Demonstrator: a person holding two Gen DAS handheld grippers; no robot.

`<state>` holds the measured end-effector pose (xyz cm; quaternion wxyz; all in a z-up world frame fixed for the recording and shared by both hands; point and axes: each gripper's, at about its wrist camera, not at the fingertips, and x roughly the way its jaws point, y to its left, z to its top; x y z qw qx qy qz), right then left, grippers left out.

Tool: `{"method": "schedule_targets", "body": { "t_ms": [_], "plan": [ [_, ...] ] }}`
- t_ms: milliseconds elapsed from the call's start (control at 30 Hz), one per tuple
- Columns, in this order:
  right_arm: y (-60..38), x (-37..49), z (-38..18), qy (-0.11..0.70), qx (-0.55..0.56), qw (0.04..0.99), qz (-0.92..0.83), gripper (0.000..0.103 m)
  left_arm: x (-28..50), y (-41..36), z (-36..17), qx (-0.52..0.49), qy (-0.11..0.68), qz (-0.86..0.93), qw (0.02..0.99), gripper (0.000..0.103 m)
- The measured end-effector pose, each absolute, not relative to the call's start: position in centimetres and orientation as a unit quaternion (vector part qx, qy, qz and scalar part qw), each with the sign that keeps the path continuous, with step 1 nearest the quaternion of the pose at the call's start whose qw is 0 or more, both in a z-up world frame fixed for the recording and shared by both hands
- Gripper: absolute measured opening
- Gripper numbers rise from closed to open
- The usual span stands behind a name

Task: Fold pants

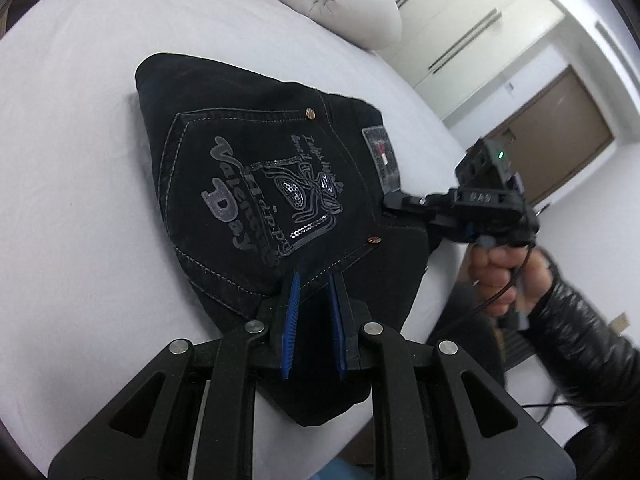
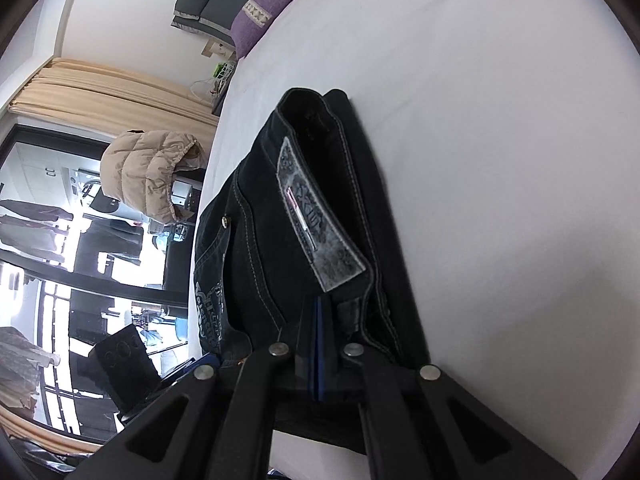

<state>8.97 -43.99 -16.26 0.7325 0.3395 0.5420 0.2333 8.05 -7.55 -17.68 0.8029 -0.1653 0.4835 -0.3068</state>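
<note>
Black denim pants (image 1: pixel 272 200), folded into a compact bundle, lying on a white bed sheet (image 1: pixel 72 160) near the edge of the mattress. Back pocket with grey embroidered lettering and sequins (image 1: pixel 276 196) facing up; grey woven waistband patch (image 1: pixel 382 158) toward the right side of the bundle.

Left black two-finger gripper with blue ribbed pads (image 1: pixel 314 280) poised over the near edge of the bundle, jaws parted narrowly, dark cloth visible between and beneath them; whether any cloth is actually pinched, impossible to tell.

Right black gripper (image 2: pixel 316 308) at the waistband end beside the patch (image 2: pixel 320 224), blue pads pressed together on a thin layer of denim at the waistband. Seen from the left wrist view as a black tool (image 1: pixel 452 204) touching the bundle's right edge, held by a hand in a glossy black sleeve (image 1: pixel 500 268).

Beyond the bundle, a pale grey quilted duvet (image 1: pixel 344 0) and a purple cushion (image 2: pixel 260 12) at the head of the bed.
</note>
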Motion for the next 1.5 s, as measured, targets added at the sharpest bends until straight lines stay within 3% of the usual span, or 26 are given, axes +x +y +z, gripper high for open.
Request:
{"method": "schedule_targets", "body": {
  "t_ms": [367,533,667,800,833,900,933,967,1300,1500],
  "plan": [
    [-43.5,7.9,-14.9,0.533,0.339,0.742,0.223,0.0,8.4,-9.7,-17.6,-0.12,0.489,-0.288,0.814,0.014],
    [-43.0,6.7,-11.5,0.512,0.309,0.768,0.229,0.034,8.5,-10.8,-17.1,-0.093,0.491,-0.278,0.821,0.015],
    [-43.6,6.8,-9.4,0.497,0.294,0.784,0.226,0.039,8.6,-11.0,-16.1,-0.077,0.49,-0.261,0.828,0.015],
    [-44.0,8.1,-8.7,0.506,0.265,0.792,0.214,0.053,8.5,-9.8,-13.3,-0.074,0.47,-0.234,0.848,0.015],
    [-44.0,8.4,-8.7,0.51,0.262,0.791,0.214,0.06,8.6,-9.3,-12.6,-0.075,0.463,-0.227,0.854,0.018],
    [-44.1,9.1,-9.0,0.521,0.256,0.787,0.21,0.065,9.3,-7.8,-12.2,-0.09,0.459,-0.206,0.859,0.047],
    [-44.1,9.4,-9.2,0.525,0.252,0.786,0.208,0.065,9.6,-7.2,-12.4,-0.097,0.459,-0.195,0.861,0.082],
    [-44.2,9.7,-9.4,0.528,0.247,0.786,0.206,0.065,9.9,-6.6,-12.6,-0.102,0.458,-0.182,0.864,0.091],
    [-44.9,12.5,-12.9,0.574,0.244,0.757,0.197,0.069,14.0,-9.5,-15.1,-0.059,0.52,-0.153,0.838,0.091],
    [-44.4,13.3,-13.4,0.579,0.245,0.746,0.221,0.076,15.7,-12.1,-16.9,-0.039,0.549,-0.17,0.817,0.091]
  ]
}}
